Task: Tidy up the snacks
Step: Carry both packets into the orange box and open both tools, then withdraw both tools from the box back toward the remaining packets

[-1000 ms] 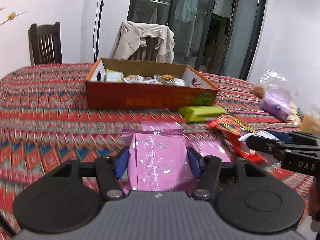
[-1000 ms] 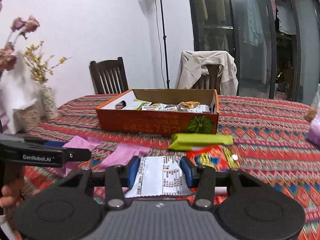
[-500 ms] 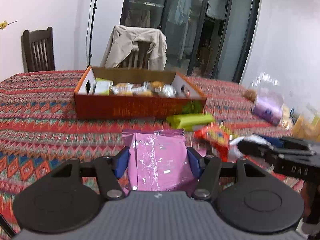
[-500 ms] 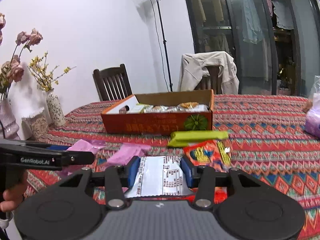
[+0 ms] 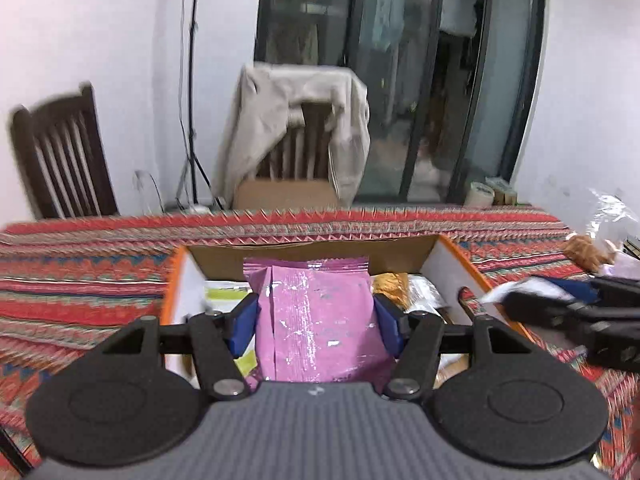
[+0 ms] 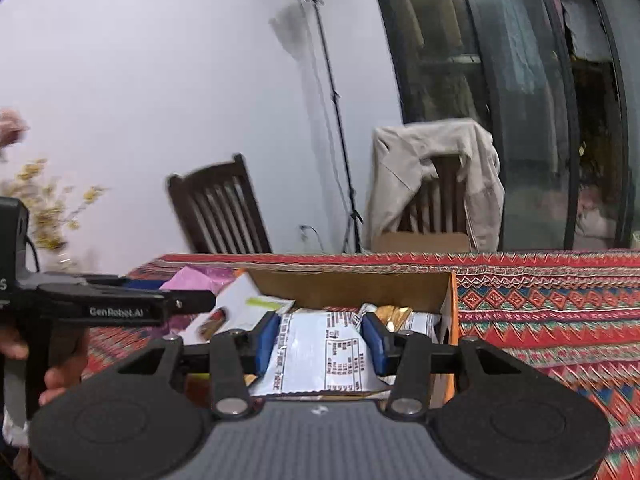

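Over box [image 5: 452, 258] I've L tongs [image 5: 316, 320] clamping pink pack [image 5: 316, 316], R tongs [image 6: 320, 340] clamping white pack [image 6: 320, 356]; both light, crinkly, gripped mid-sides.

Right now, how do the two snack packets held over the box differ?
The pink packet in the left hand-held gripper is plain shiny foil; the white packet in the right hand-held gripper shows black printed text. The pink one spans wider between its pads. Both are pinched sideways above the orange cardboard box.
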Demonstrator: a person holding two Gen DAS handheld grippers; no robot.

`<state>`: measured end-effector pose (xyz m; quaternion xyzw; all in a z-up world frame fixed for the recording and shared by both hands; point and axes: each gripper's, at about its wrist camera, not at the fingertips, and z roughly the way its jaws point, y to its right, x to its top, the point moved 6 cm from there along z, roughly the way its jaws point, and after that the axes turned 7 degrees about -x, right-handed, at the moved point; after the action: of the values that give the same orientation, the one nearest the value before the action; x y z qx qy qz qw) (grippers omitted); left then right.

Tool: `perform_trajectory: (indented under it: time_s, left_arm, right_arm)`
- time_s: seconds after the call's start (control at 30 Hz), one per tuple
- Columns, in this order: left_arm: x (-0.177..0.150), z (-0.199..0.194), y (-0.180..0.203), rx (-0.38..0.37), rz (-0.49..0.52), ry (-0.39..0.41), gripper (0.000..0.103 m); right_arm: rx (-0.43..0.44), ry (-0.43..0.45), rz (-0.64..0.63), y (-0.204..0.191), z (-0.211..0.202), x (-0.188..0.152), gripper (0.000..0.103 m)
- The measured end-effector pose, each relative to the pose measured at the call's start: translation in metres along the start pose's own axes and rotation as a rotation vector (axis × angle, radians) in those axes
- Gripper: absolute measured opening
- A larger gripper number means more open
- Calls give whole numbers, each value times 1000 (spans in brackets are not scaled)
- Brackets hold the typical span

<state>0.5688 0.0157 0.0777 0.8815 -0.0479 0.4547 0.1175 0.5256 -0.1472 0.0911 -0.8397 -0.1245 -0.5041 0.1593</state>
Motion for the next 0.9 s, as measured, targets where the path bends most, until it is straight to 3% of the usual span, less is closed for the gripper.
perform_trajectory:
  time_s: [0.13, 0.23, 0.33, 0.47, 0.7, 0.9]
  left_arm:
    - [18, 61, -8, -34, -23, -31, 62]
    - [16, 103, -12, -63, -65, -115, 62]
    - [9, 120, -12, -67, -68, -140, 74]
    - [8, 113, -9, -87, -48, -127, 77]
    - [16, 78, -10, -62, -29, -115, 82]
    - [6, -5, 5, -2, 47, -30, 94]
  right_arm:
    - [-76, -107, -2, 2, 82, 8, 45]
    - [-134, -208, -36, -1, 128, -6, 46]
    - [-165, -274, -55, -2, 151, -23, 48]
    - [-162, -279, -54, -2, 154, -28, 60]
    - [-167, -242, -56, 5, 137, -12, 67]
    - [-153, -179, -81, 4, 86, 7, 75]
